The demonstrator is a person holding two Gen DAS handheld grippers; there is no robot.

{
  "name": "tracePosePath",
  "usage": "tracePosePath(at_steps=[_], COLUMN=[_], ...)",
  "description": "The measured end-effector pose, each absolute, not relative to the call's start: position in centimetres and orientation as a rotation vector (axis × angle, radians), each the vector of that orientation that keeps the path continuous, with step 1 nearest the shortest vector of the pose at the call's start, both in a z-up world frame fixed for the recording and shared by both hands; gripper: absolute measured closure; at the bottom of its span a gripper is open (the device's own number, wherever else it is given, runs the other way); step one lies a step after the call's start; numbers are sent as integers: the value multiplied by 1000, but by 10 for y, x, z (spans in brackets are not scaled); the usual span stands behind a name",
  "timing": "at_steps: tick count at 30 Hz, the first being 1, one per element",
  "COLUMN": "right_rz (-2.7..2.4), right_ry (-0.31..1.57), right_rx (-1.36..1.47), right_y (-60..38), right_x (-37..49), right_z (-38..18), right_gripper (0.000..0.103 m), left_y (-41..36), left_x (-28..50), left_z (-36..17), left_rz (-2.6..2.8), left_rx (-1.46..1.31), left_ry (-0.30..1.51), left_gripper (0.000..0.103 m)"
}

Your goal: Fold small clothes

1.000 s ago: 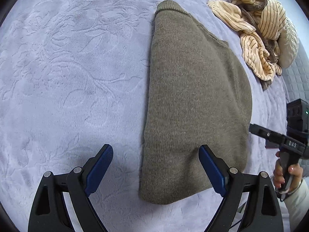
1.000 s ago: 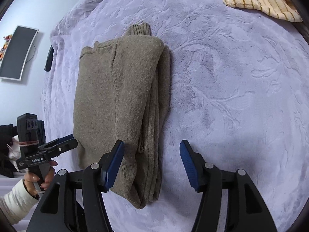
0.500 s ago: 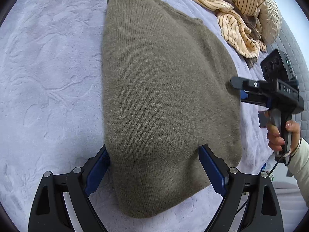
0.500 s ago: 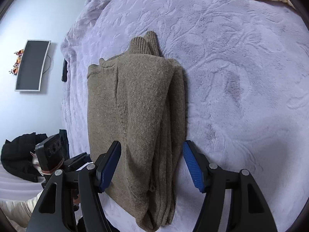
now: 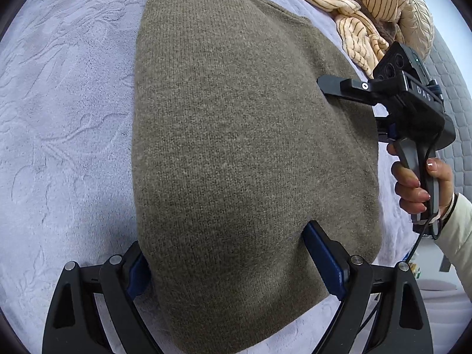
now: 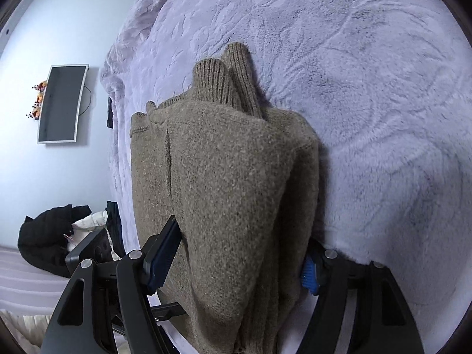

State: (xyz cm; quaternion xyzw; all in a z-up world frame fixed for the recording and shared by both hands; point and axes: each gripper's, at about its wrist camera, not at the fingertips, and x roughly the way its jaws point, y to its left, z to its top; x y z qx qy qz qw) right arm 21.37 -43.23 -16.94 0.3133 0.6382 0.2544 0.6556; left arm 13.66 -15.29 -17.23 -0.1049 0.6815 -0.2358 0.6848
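Note:
An olive-brown knit sweater (image 5: 242,135) lies folded lengthwise on the lilac plush bedspread (image 5: 65,112); it also fills the right wrist view (image 6: 230,194), its ribbed cuffs at the far end. My left gripper (image 5: 233,262) is open, its blue pads straddling the sweater's near end, the left pad tucked at the sweater's edge. My right gripper (image 6: 236,256) is open and straddles the opposite long edge, the right pad low beside the folded layers. The right gripper also shows in the left wrist view (image 5: 392,100), with one finger lying over the sweater's edge.
A heap of cream striped clothes (image 5: 368,8) lies at the far right of the bed. A wall-mounted screen (image 6: 60,103) and a dark jacket (image 6: 50,236) are off the bed's left side. A quilted headboard (image 5: 454,112) is at the right.
Both grippers have moved in toward the sweater and lower, from beside its edges to straddling them. The jaws stay open.

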Motion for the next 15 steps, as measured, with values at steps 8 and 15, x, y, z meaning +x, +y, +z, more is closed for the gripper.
tracePosePath(at_steps=[8,15], right_rz=[531,558], right_ry=[1418,1381], right_rx=[727,829], right_y=[-433,-430], right_x=[207,203], right_z=[-149,-132], right_gripper=[63,64], left_y=[-145,-139], left_x=[127,128], left_z=[-148,-120], left_rz=[-542,-608], left_rx=[-240,-289], left_ry=[1451,1408], left_gripper=[48,58])
